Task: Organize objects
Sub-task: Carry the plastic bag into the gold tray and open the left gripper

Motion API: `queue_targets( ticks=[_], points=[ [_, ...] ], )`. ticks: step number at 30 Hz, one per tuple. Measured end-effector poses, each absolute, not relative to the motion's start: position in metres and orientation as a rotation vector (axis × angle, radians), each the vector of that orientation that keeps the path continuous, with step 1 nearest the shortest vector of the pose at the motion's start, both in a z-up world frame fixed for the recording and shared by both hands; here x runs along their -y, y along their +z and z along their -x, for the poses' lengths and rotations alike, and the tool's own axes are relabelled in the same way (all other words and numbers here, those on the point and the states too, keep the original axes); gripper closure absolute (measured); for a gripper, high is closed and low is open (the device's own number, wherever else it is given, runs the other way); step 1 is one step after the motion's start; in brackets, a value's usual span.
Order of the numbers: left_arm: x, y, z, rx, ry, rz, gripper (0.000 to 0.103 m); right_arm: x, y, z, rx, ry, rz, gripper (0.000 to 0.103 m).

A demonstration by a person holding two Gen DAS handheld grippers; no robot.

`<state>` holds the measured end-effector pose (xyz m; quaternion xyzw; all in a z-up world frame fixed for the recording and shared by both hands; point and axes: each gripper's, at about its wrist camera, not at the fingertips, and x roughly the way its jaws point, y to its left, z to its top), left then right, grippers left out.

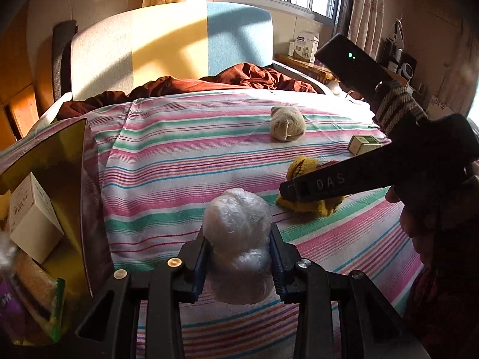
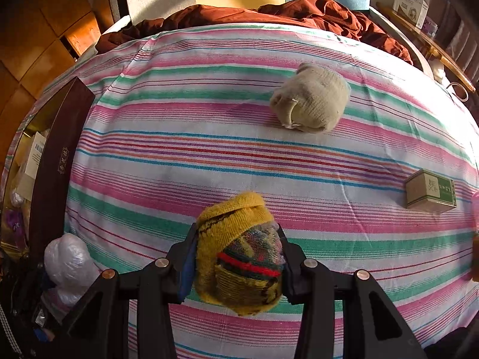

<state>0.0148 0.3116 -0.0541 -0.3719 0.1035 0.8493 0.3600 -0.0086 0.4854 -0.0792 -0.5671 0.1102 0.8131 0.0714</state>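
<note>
Both my tools are loaded. My left gripper (image 1: pixel 239 257) is clenched on a crumpled ball of translucent white plastic wrap (image 1: pixel 238 239), lifted just off the striped pink, green and white bedsheet (image 1: pixel 179 155). My right gripper (image 2: pixel 236 257) is clamped on a rolled-up yellow knitted sock with red and green bands (image 2: pixel 239 254), pointing steeply down over the same sheet.

Step in hand, I judge: carry both into the open gold-lined storage box (image 1: pixel 60 155) at the left edge, which already holds a white carton (image 1: pixel 33 218) and some packets. To do it well I'd keep both grips firm, clear the box's raised dark wall (image 2: pixel 57 161), and drop the plastic ball in first, since it is nearest.

The two tools sit close together, so collision is the main risk.

Farther out lie a rolled beige sock (image 2: pixel 311 101) and a small green-and-tan cardboard box (image 2: pixel 431 191), both untouched. Beyond them, a rumpled maroon blanket (image 1: pixel 209 80) against the headboard.
</note>
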Motion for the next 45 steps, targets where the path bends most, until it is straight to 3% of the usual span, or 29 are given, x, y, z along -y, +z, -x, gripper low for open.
queue_targets(
  ticks=[14, 25, 32, 37, 39, 45],
  points=[
    [-0.266, -0.008, -0.005, -0.145, 2.24, 0.899, 0.066, -0.477, -0.083, 0.014, -0.277, 2.445, 1.699, 0.057],
    [-0.167, -0.006, 0.108, 0.277, 2.343, 1.162, 0.066, -0.472, -0.083, 0.019, -0.219, 2.444, 1.697, 0.057],
    [-0.166, -0.007, 0.162, 0.351, 2.339, 1.214, 0.066, -0.472, -0.083, 0.02, -0.219, 2.444, 1.697, 0.057],
    [-0.175, -0.013, 0.181, 0.356, 2.325, 1.254, 0.056, -0.472, -0.083, 0.02, -0.219, 2.443, 1.697, 0.056],
    [-0.176, -0.015, 0.182, 0.352, 2.318, 1.261, 0.045, -0.472, -0.083, 0.02, -0.215, 2.443, 1.697, 0.056],
    [-0.165, -0.012, 0.161, 0.312, 2.358, 1.233, 0.045, -0.472, -0.083, 0.021, -0.208, 2.443, 1.696, 0.056]
  ],
)
